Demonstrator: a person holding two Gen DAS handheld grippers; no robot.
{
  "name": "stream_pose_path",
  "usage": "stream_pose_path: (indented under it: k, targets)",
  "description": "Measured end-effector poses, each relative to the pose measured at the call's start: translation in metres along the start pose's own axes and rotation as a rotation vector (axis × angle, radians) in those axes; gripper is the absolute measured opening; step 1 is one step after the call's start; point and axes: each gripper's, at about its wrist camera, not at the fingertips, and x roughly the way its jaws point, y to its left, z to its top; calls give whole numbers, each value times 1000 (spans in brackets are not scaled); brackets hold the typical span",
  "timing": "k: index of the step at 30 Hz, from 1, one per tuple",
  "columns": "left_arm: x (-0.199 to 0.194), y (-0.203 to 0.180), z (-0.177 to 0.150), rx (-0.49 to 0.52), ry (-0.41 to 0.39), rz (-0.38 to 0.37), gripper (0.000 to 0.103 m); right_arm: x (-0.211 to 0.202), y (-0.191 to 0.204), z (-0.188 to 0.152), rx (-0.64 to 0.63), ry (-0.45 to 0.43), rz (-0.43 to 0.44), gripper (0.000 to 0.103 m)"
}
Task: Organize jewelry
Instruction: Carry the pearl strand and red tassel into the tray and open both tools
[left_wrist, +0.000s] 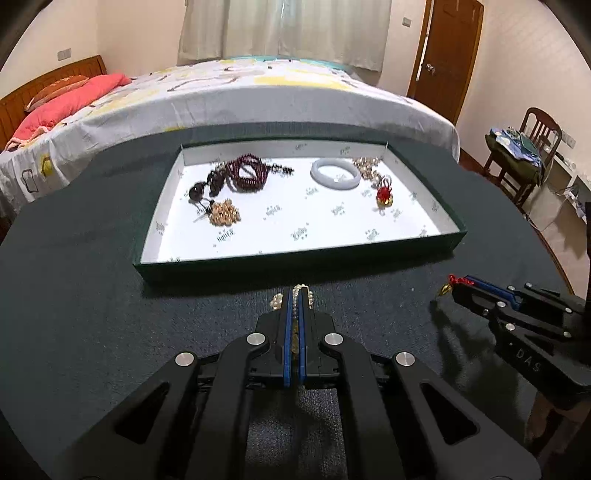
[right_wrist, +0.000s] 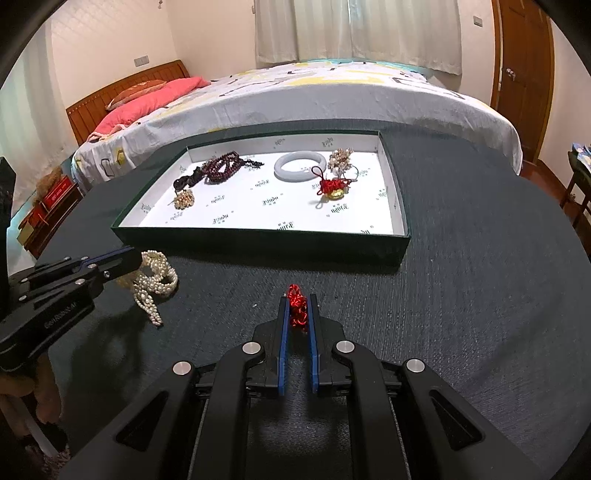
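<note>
Already the shallow green white-lined tray (right_wrist: 221, 236) near the dark desk's far edge holds five pieces, while the left claw (left_wrist: 294, 295) grips the white pearl strand (right_wrist: 155, 280) and the right claw (right_wrist: 297, 306) pinches a red knotted charm (right_wrist: 297, 304), both at the near edge awaiting placement.

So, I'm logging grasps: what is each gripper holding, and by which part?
Left gripper: pearl strands, pinched at one end of the bundle. Right gripper: red knotted charm, held by its red cord.
</note>
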Motion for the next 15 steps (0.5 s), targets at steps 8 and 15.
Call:
stream_pose_path:
  k: [8, 15]
  targets:
    - [-21, 0, 15, -2, -57, -2, 3, -13, 4, 11, 2, -38, 20, 10]
    - [-33, -1, 32, 3, -104, -3, 3, -23, 12, 29, -16, -85, 33, 10]
